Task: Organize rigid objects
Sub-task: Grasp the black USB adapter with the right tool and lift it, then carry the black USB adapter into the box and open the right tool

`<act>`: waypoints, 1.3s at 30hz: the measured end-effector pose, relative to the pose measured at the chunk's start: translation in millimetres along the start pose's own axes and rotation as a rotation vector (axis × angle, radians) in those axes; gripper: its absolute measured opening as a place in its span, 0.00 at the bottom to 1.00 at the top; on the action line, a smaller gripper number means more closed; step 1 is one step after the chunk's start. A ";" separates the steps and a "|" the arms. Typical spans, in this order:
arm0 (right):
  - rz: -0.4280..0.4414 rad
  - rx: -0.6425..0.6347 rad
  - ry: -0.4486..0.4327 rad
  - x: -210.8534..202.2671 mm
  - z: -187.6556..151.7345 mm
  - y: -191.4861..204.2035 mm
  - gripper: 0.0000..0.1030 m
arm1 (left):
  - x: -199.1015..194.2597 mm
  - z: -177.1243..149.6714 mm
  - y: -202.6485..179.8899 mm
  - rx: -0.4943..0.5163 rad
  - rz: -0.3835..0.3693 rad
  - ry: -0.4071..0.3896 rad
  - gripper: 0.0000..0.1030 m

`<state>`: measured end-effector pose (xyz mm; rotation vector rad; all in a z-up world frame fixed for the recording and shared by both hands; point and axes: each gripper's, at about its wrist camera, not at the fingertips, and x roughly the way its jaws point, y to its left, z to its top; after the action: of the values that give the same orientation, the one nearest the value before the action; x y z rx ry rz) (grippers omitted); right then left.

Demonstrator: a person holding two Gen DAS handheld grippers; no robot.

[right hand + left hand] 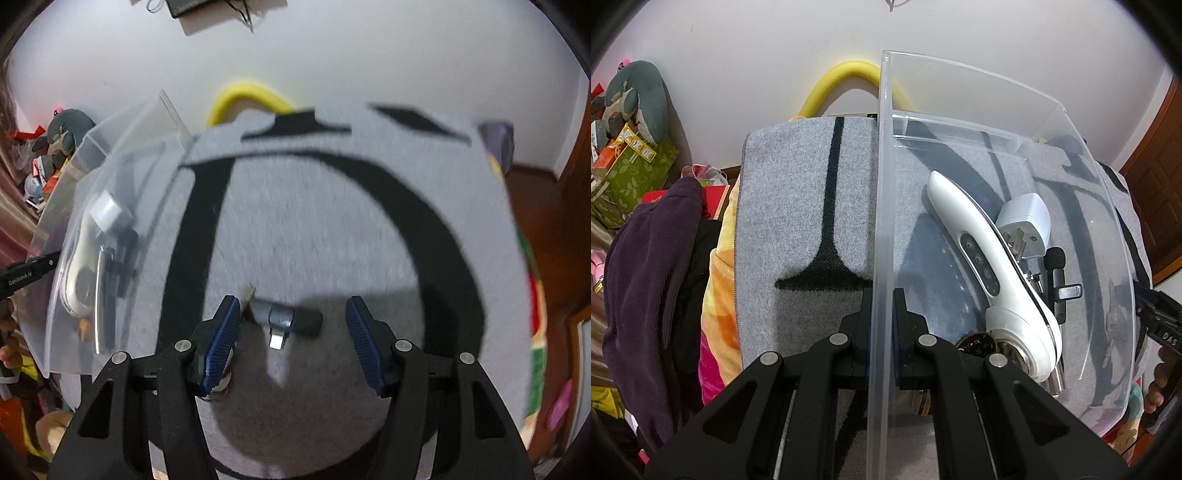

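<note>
The only writing I can half read is white lettering on my left gripper's black arm seen from the right wrist, something like "GenRobot.AI"; the white handheld device (990, 266) shows small button symbols I cannot make out. My left gripper (882, 295) is clenched on the near wall of the clear plastic bin (1115, 206), one pad on each side of it. Inside lie the smooth curved device, a white boxy plug adapter (1027, 218) with metal prongs and a small black clip microphone (1057, 273). My right gripper (293, 325) is released, ribbed blue pads apart, and a small grey-and-black connector piece (284, 317) lies between them, untouched, on the fuzzy grey felt mat (332, 221) with bold black curves.
</note>
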<state>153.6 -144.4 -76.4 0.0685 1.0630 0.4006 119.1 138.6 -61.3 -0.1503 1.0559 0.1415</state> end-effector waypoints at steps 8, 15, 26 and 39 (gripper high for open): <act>-0.054 -0.060 -0.031 2.1 -3.3 13.0 0.53 | 1.8 -1.6 0.7 -0.003 0.000 0.009 0.05; -0.025 -0.057 -0.026 -4.6 -2.7 13.3 0.41 | 2.3 -3.0 2.1 -0.004 -0.005 0.014 0.05; 0.022 -0.066 -0.155 -52.6 21.8 24.1 0.41 | 3.0 -3.3 3.4 -0.007 -0.011 0.013 0.05; 0.206 -0.278 -0.219 -62.9 49.9 152.3 0.41 | 1.8 -4.6 4.2 -0.011 -0.024 0.008 0.05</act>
<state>126.4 -18.8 38.1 -0.0263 0.7783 0.7081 115.3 141.9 -65.3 -0.1738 1.0608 0.1248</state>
